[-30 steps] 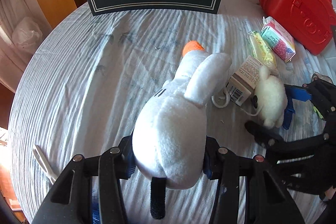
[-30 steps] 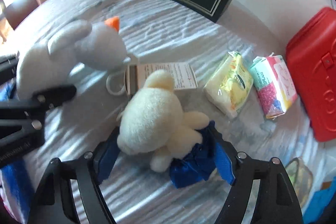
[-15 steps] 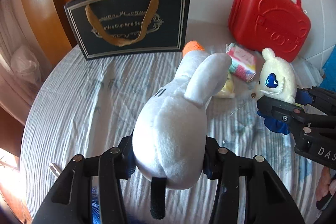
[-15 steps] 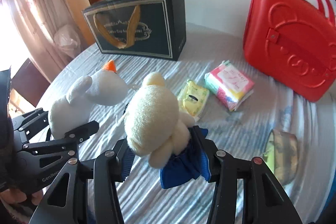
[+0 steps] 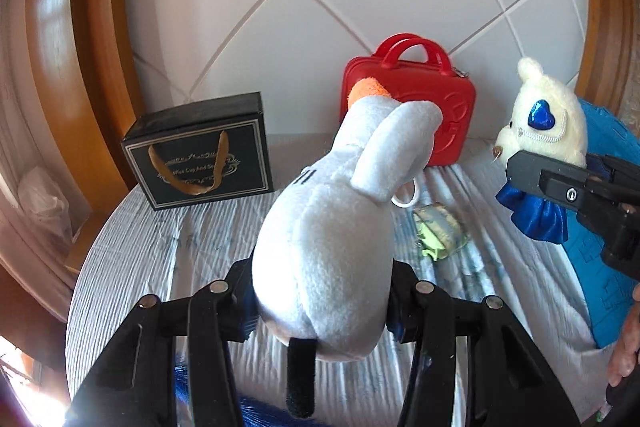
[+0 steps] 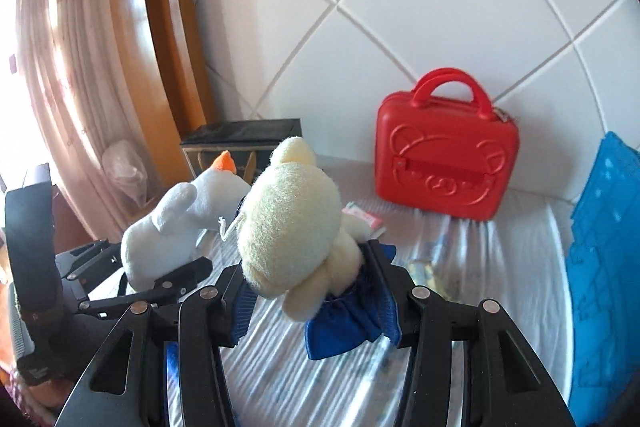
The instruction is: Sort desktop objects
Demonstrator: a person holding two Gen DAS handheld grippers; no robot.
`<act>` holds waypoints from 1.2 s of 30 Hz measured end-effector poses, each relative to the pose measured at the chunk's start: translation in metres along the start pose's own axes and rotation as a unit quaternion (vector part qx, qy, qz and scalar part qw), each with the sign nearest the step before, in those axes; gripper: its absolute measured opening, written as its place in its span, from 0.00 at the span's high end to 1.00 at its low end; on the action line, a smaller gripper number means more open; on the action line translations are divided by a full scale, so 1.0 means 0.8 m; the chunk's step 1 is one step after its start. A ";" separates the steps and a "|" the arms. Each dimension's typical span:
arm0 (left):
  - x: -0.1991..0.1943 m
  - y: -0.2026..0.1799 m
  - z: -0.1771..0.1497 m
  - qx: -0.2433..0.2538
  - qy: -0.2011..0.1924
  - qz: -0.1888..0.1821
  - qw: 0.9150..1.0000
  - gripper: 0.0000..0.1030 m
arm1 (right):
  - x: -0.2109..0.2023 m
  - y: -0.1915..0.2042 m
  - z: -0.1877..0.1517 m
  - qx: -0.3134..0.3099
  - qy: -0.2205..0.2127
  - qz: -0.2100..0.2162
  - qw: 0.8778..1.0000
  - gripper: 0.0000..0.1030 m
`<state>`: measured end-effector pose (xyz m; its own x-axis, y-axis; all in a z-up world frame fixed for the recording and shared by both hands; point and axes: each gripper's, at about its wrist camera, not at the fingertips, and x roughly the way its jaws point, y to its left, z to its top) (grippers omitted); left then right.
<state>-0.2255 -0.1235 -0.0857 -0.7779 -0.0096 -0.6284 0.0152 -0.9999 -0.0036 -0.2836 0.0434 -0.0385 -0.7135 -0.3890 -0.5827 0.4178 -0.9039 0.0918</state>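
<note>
At the bottom of the left wrist view, the left gripper (image 5: 322,301) pinches a white goose toy (image 5: 332,227) by its fat back end. Both fingers press into the soft body. The goose is up in the air, and its orange beak points away toward the back of the picture.

At the bottom of the right wrist view, the right gripper (image 6: 310,293) pinches a cream bear toy (image 6: 294,223) low down, with its blue skirt (image 6: 340,327) bunched between the fingers. The bear is also off the table.

Below the toys is the table (image 5: 132,259) with a striped white cloth. A small yellow-green packet (image 5: 438,231) lies in the middle right of the left view. A pink packet (image 6: 362,215) shows just past the bear in the right view.

Farther back, a dark gift bag (image 5: 200,151) stands at the left and a red case (image 6: 446,163) stands by the white tiled wall. A blue bin (image 6: 608,267) sits at the right edge.

What could go wrong? The toys are soft and squishy, so one could slip out if the squeeze is weak or the hand swings fast. The bear is held partly by its loose skirt, so it may slide free. The two toys hang near each other and could bump. The goose's white loop (image 5: 406,193) could catch on something.
</note>
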 end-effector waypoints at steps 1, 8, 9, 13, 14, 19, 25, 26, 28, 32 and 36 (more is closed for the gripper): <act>-0.008 -0.014 0.002 0.007 -0.006 -0.006 1.000 0.54 | -0.019 -0.005 0.000 0.002 -0.010 -0.006 1.000 0.52; -0.070 -0.130 0.025 0.053 -0.056 -0.050 0.996 0.54 | -0.140 -0.062 -0.009 0.024 -0.070 -0.051 0.996 0.52; -0.077 -0.148 0.029 0.059 -0.062 -0.057 0.995 0.54 | -0.160 -0.073 -0.011 0.028 -0.079 -0.061 0.995 0.52; -0.105 -0.233 0.045 0.080 -0.084 -0.092 0.989 0.54 | -0.236 -0.124 -0.027 0.050 -0.112 -0.102 0.987 0.51; -0.112 -0.256 0.047 0.086 -0.088 -0.102 0.987 0.54 | -0.256 -0.139 -0.033 0.057 -0.119 -0.112 0.985 0.51; -0.141 -0.376 0.058 0.113 -0.097 -0.158 0.976 0.54 | -0.358 -0.226 -0.066 0.093 -0.151 -0.175 0.968 0.51; -0.169 -0.528 0.055 0.149 -0.100 -0.213 0.961 0.54 | -0.453 -0.336 -0.119 0.135 -0.156 -0.243 0.948 0.51; -0.171 -0.551 0.052 0.155 -0.097 -0.219 0.958 0.54 | -0.466 -0.353 -0.129 0.141 -0.155 -0.253 0.945 0.51; -0.170 -0.589 0.042 0.166 -0.086 -0.229 0.955 0.54 | -0.484 -0.383 -0.146 0.154 -0.153 -0.261 0.940 0.51; -0.161 -0.646 0.024 0.198 -0.045 -0.242 0.949 0.53 | -0.501 -0.428 -0.175 0.176 -0.143 -0.266 0.937 0.51; -0.154 -0.669 0.012 0.212 -0.014 -0.238 0.948 0.51 | -0.503 -0.453 -0.197 0.185 -0.129 -0.262 0.938 0.50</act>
<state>-0.1437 0.4128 0.0009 -0.6505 0.4489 -0.6126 -0.5900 -0.8066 0.0354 -0.0592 0.5552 0.0357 -0.8991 0.1385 -0.4153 -0.2175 -0.9646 0.1491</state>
